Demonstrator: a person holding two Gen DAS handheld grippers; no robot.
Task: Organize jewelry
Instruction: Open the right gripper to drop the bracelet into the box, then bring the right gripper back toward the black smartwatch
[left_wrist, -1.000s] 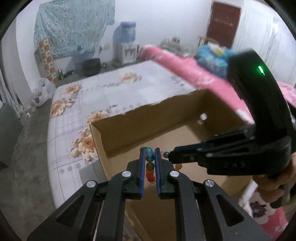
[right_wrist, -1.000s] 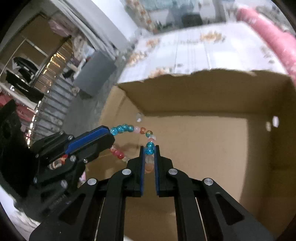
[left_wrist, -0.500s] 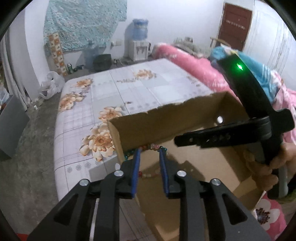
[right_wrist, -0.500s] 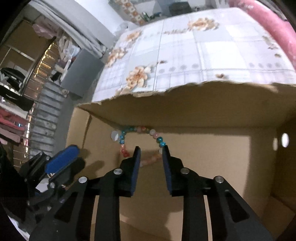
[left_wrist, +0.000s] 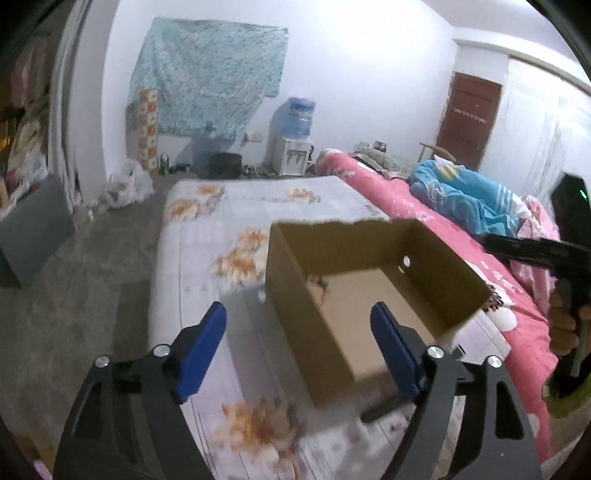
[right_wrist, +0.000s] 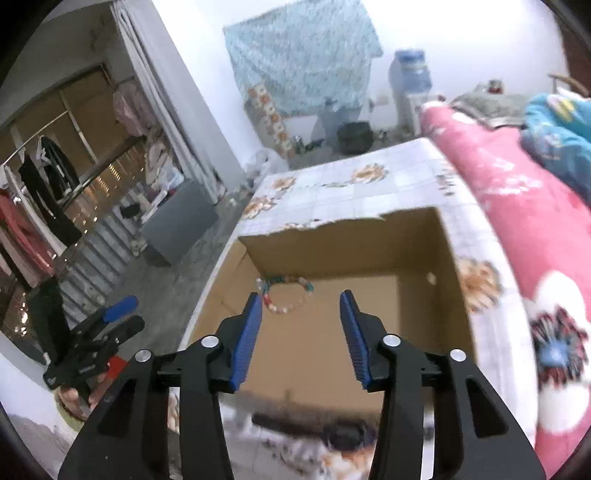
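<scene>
A beaded bracelet (right_wrist: 286, 295) with teal, red and pale beads lies on the floor of an open cardboard box (right_wrist: 343, 236), near its far left corner. In the left wrist view only a bit of the bracelet (left_wrist: 321, 286) shows behind the box's near wall (left_wrist: 306, 317). My right gripper (right_wrist: 301, 325) is open and empty, above and in front of the box. My left gripper (left_wrist: 297, 339) is wide open and empty, held back from the box's left corner. Each gripper shows at the edge of the other's view.
The box stands on a floral sheet (left_wrist: 229, 236) covering a bed. A pink blanket (right_wrist: 517, 192) and a blue quilt (left_wrist: 465, 199) lie to the right. Grey floor (left_wrist: 74, 295) lies to the left, with a water dispenser (left_wrist: 295, 144) at the far wall.
Both grippers let go of the bracelet, which dropped into the box. Both opened wide and pulled up and back from the box.
</scene>
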